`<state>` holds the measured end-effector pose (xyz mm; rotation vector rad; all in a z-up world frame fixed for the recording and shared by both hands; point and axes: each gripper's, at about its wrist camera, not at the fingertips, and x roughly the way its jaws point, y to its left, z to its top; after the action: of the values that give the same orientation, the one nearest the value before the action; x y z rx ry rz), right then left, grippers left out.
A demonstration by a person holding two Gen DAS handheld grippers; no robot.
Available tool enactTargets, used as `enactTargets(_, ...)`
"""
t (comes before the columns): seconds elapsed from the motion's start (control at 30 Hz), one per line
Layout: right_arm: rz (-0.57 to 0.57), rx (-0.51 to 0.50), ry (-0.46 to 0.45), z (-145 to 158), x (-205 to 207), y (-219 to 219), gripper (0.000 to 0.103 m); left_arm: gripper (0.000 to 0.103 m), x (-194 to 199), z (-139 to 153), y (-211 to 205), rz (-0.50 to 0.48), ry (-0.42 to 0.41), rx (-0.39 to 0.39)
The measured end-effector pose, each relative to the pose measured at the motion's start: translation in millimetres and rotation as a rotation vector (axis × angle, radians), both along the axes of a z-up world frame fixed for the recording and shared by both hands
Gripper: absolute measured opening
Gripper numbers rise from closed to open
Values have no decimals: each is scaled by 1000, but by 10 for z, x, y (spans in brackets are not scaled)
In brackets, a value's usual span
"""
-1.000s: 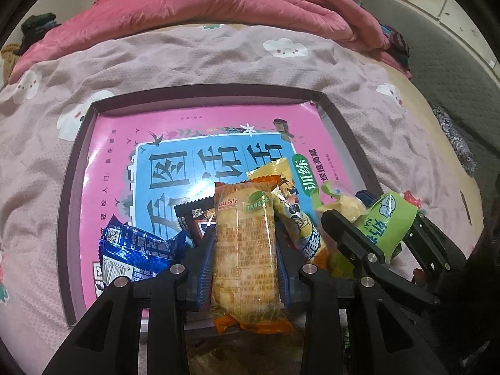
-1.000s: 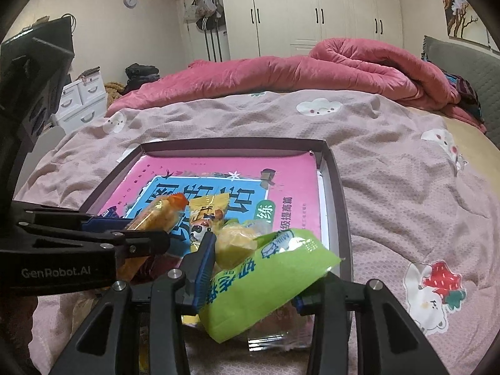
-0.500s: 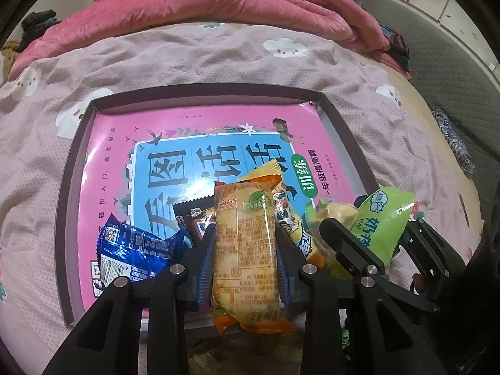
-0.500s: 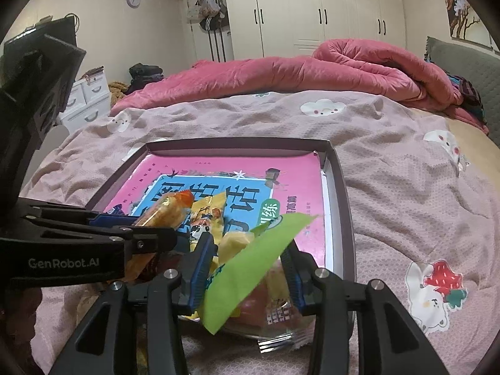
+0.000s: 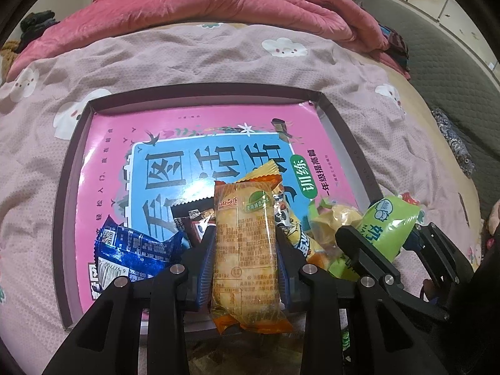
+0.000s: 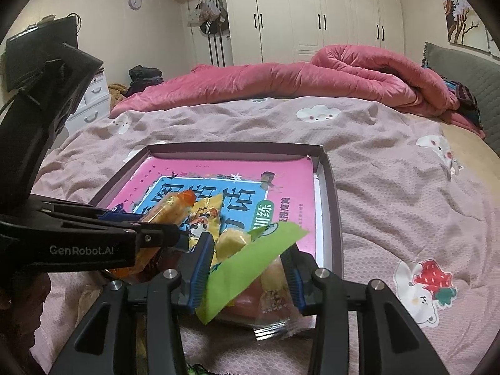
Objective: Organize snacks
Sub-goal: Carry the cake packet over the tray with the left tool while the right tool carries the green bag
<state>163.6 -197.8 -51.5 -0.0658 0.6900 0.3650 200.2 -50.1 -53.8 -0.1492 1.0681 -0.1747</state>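
Rumpled pink quilt, white wardrobe, wall clock behind.

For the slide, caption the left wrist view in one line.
Left gripper clamps an orange cracker packet above a book-lined tray; right gripper holds a green packet alongside.

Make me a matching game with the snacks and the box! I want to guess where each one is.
Things:
1. orange-ended cracker pack
2. green packet
3. blue packet
4. pink book

Places:
A. lying flat inside the dark box, covering its floor
B. clamped in the right gripper
C. lying on the book, at the left side of the pile
D. clamped in the left gripper

Pairs: 1-D, 2-B, 3-C, 4-A
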Motion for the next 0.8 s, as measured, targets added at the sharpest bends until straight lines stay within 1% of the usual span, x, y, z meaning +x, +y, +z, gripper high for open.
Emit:
enactTargets(0.07, -10, -1, -4, 12, -12, -16, 43, 35, 7, -4, -17, -7, -3, 7)
enactTargets(0.23, -19, 8, -14, 58, -66, -71, 43, 35, 15, -1, -37, -16, -3, -5)
enactTargets(0.8, -24, 31, -5, 89, -136, -130, 44, 36, 7, 15, -53, -23, -8, 1)
